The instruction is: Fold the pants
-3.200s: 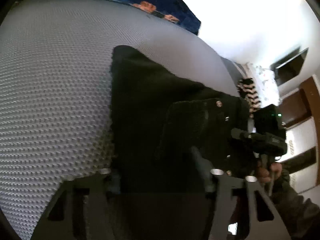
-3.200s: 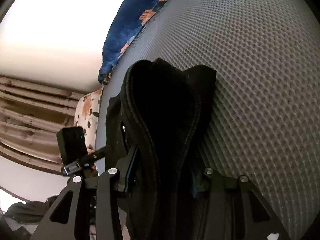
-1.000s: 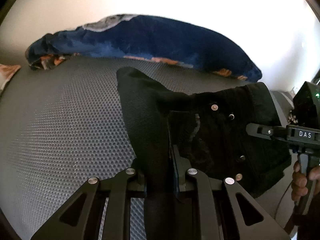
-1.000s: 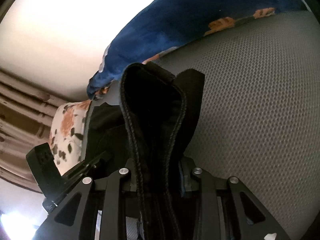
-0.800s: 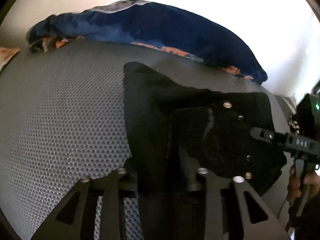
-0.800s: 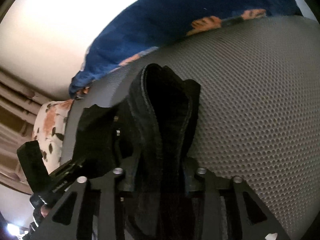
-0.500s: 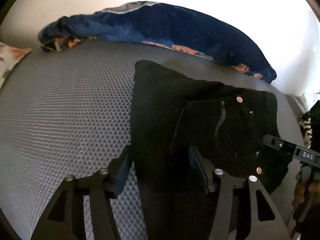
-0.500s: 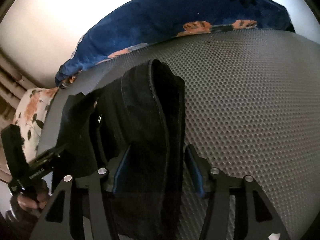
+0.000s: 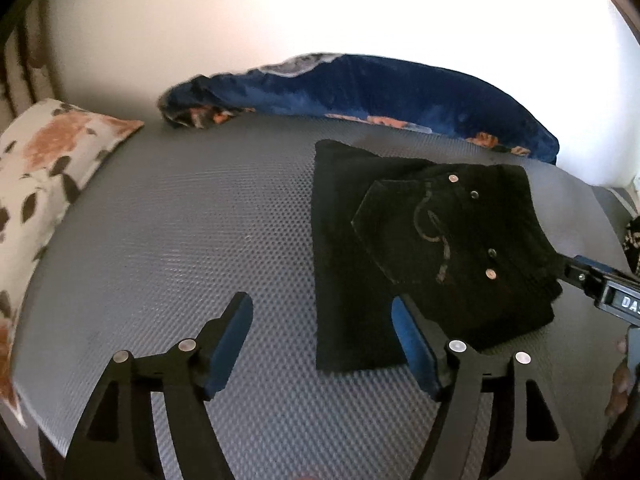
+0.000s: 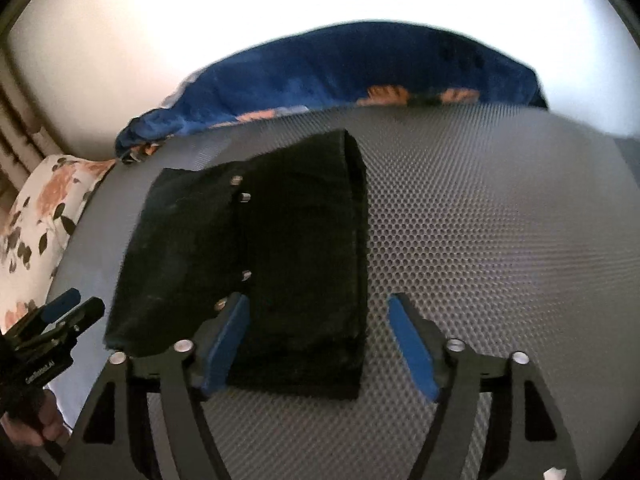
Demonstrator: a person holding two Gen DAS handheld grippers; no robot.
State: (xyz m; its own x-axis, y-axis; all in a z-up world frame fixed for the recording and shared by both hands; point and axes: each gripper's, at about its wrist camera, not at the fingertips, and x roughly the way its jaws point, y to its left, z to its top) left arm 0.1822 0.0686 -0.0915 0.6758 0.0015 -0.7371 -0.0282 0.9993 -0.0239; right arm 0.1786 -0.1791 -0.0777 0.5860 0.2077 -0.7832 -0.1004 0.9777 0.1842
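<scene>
The black pants (image 9: pixel 424 248) lie folded into a compact rectangle on the grey mesh mattress (image 9: pixel 180 232), back pocket with rivets facing up. They also show in the right wrist view (image 10: pixel 260 264). My left gripper (image 9: pixel 322 320) is open and empty, just in front of the fold's near left edge. My right gripper (image 10: pixel 318 320) is open and empty, above the fold's near right edge. The right gripper's body shows at the right edge of the left view (image 9: pixel 600 288); the left gripper shows at the lower left of the right view (image 10: pixel 60 320).
A blue floral blanket (image 9: pixel 360 88) lies along the far edge of the mattress against the white wall. A white floral pillow (image 9: pixel 44 176) sits at the left. The grey mattress (image 10: pixel 500 240) stretches to the right of the pants.
Both grippers have let go of the pants, opened wide and pulled back. The folded pants now lie flat on the mattress.
</scene>
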